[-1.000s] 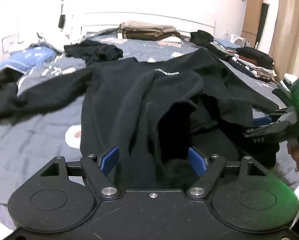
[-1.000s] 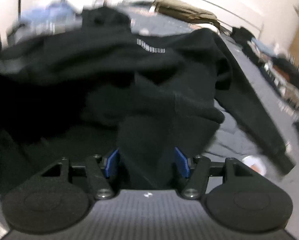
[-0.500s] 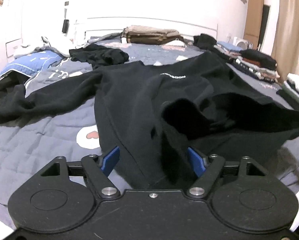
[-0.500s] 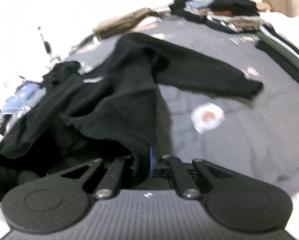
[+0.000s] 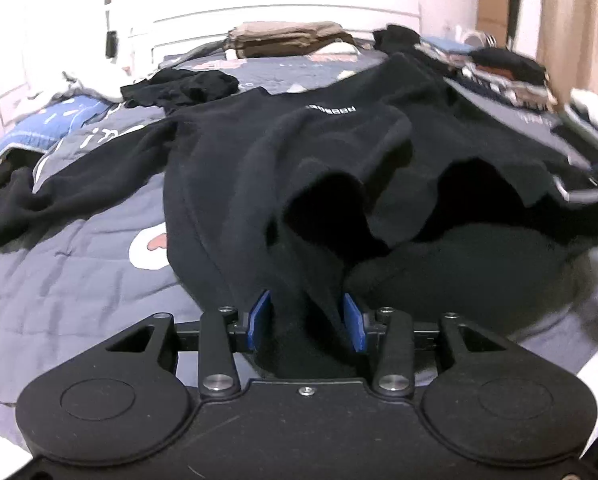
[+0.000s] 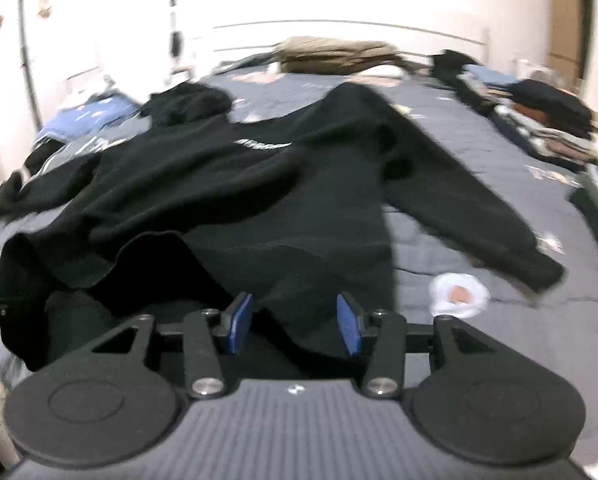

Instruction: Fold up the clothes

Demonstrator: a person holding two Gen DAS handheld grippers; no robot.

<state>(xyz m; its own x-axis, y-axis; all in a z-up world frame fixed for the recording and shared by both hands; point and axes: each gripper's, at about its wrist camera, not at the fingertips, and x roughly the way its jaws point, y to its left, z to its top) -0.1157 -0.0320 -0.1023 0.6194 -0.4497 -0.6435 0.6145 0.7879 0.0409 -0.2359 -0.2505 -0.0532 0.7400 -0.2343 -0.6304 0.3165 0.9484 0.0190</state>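
Observation:
A black sweatshirt (image 5: 299, 160) lies spread face up on the bed, white lettering at its chest and both sleeves out to the sides. Its hem is ruffled and tented near me. My left gripper (image 5: 306, 322) has a bunch of the hem between its blue pads (image 5: 259, 320). Its jaws are closing, and the pads' inner faces still show. In the right wrist view the sweatshirt (image 6: 279, 200) lies under my right gripper (image 6: 294, 320). Those jaws are opening, with the lower right part of the hem lying loose between the pads (image 6: 349, 324).
The grey quilted bed (image 5: 79, 280) runs to a white headboard. On it are a brown folded pile (image 5: 287, 38), a crumpled black garment (image 5: 187, 86), a blue pillow (image 5: 47, 128) and stacks of folded clothes (image 5: 499, 72) along the right side.
My left jaws have drawn in around the hem. The right gripper, shut on fabric half a second ago, now has its pads apart and faces the sweatshirt's body again.

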